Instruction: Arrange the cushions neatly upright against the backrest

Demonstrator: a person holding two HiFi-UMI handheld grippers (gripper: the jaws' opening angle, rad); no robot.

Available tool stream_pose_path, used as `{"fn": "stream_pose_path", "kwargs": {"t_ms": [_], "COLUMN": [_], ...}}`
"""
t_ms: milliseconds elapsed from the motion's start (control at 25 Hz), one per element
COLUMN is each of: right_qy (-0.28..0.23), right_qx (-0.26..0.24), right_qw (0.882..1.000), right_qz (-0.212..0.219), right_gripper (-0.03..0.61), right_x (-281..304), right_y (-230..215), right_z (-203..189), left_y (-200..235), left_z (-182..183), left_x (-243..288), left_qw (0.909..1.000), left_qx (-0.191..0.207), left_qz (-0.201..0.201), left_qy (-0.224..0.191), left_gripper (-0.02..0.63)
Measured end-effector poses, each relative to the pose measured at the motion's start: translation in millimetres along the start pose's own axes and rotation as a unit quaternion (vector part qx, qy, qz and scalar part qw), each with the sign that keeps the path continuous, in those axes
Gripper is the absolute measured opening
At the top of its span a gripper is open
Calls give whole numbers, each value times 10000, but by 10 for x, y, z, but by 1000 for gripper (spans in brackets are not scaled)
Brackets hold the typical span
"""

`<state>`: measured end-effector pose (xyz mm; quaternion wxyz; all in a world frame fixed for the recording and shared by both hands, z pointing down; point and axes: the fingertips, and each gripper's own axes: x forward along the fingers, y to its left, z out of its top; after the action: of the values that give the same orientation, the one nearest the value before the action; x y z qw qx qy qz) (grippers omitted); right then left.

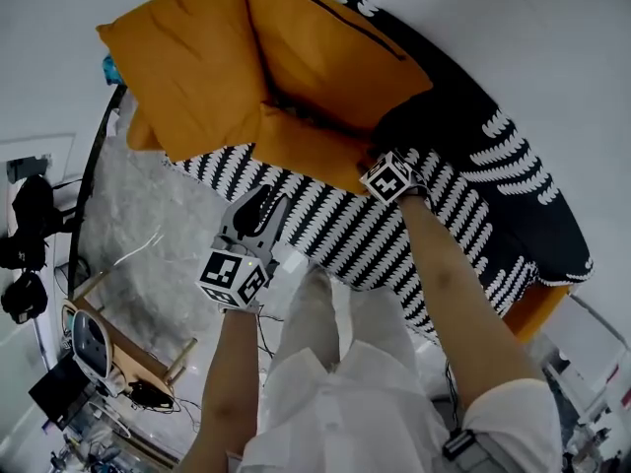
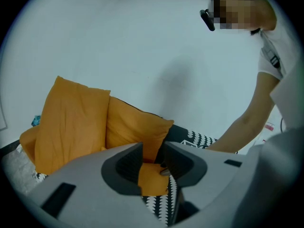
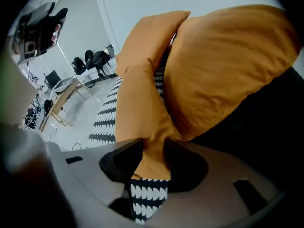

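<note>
Three orange cushions lie piled at the far end of the black-and-white patterned sofa (image 1: 473, 195): a big one on the left (image 1: 187, 67), a big one on the right (image 1: 335, 47), and a smaller one (image 1: 306, 146) low in front. My right gripper (image 1: 370, 161) points steeply down at the front cushion's corner. In the right gripper view its jaws (image 3: 153, 153) pinch that orange fabric (image 3: 142, 108). My left gripper (image 1: 264, 208) hovers over the sofa's near edge, open, with nothing between its jaws (image 2: 153, 163); the cushions (image 2: 71, 122) stand farther off.
A grey rug (image 1: 148, 225) covers the floor left of the sofa. A wooden-framed table (image 1: 128, 348) and dark equipment (image 1: 25, 235) stand at the lower left. A pale wall (image 2: 142, 42) rises behind the sofa. The person's right arm (image 2: 247, 122) crosses the left gripper view.
</note>
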<state>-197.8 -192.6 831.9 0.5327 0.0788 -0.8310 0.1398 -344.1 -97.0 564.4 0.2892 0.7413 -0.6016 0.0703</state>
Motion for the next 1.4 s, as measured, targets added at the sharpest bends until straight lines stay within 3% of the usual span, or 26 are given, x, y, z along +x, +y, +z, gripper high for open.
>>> {"fn": "stream_pose_path", "kwargs": {"t_ms": [280, 600, 1040, 1400], "right_qy": [107, 64, 254, 126], "right_qx": [-294, -83, 341, 652], "right_qw": [9995, 9998, 9969, 9936], "right_qz": [-71, -172, -658, -913], "right_gripper": [37, 26, 26, 25], "right_x": [-122, -443, -1064, -1409], "right_y": [167, 277, 317, 161], "right_z": [30, 22, -69, -575], "left_y": [-104, -358, -546, -887], "left_z": [37, 110, 363, 371], "left_x": [19, 110, 162, 529], "left_qw": [9998, 9978, 9905, 9869], "left_qx": [88, 241, 329, 486], "left_qz": [-149, -605, -1329, -1518], "left_qy": [40, 149, 166, 239], "left_gripper": [149, 147, 146, 126]}}
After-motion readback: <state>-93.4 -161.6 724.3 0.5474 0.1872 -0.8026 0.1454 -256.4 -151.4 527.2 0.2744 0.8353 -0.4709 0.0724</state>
